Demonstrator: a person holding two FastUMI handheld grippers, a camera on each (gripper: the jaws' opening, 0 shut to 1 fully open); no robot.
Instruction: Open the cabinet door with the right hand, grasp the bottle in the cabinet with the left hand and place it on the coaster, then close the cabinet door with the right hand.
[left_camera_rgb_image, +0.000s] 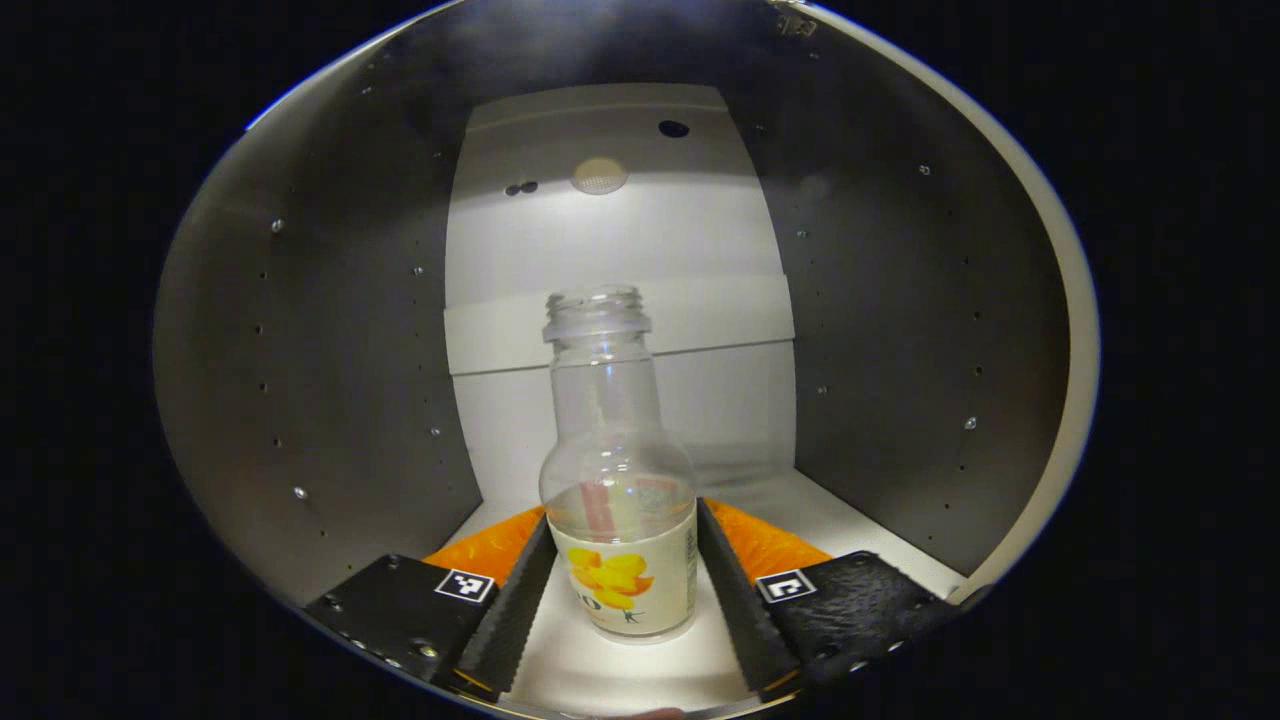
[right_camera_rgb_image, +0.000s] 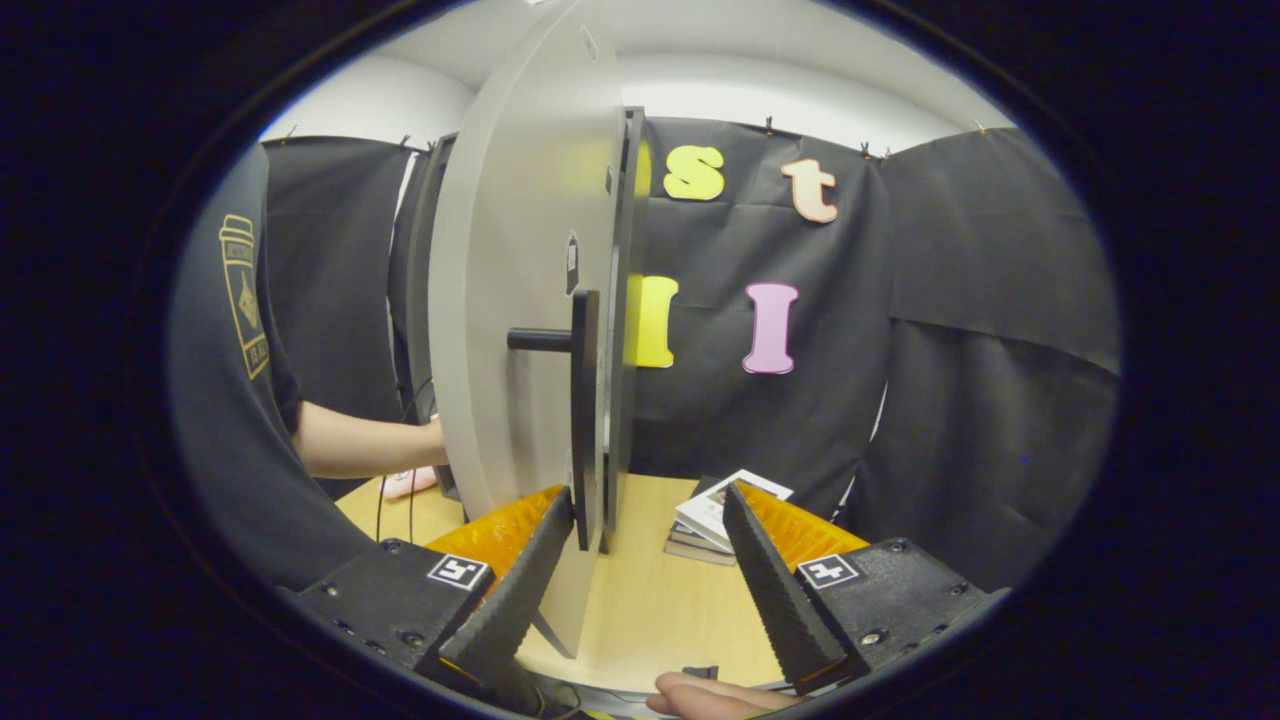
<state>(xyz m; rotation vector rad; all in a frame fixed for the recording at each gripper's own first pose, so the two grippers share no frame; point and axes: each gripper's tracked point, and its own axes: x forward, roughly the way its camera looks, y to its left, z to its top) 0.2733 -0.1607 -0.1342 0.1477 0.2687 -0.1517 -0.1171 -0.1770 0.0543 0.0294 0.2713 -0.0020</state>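
In the left gripper view, one clear uncapped bottle (left_camera_rgb_image: 620, 500) with a yellow-flower label stands upright on the cabinet's (left_camera_rgb_image: 330, 380) pale floor, between the left gripper's (left_camera_rgb_image: 622, 590) two fingers; both press its sides.

In the right gripper view, a person's arm (right_camera_rgb_image: 365, 445) reaches behind the one open cabinet door (right_camera_rgb_image: 510, 330). The right gripper (right_camera_rgb_image: 650, 565) is spread wide, astride the door's edge and its single dark handle (right_camera_rgb_image: 582, 400). One stack of books (right_camera_rgb_image: 712, 525) lies on the wooden table (right_camera_rgb_image: 660, 600).

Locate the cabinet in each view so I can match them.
Left gripper view: the cabinet shows from inside, its walls ringing the picture, with the bottle at centre.
Right gripper view: its open door stands edge-on, left of centre.
Shared landmark: the cabinet itself; a forearm reaches behind the door.
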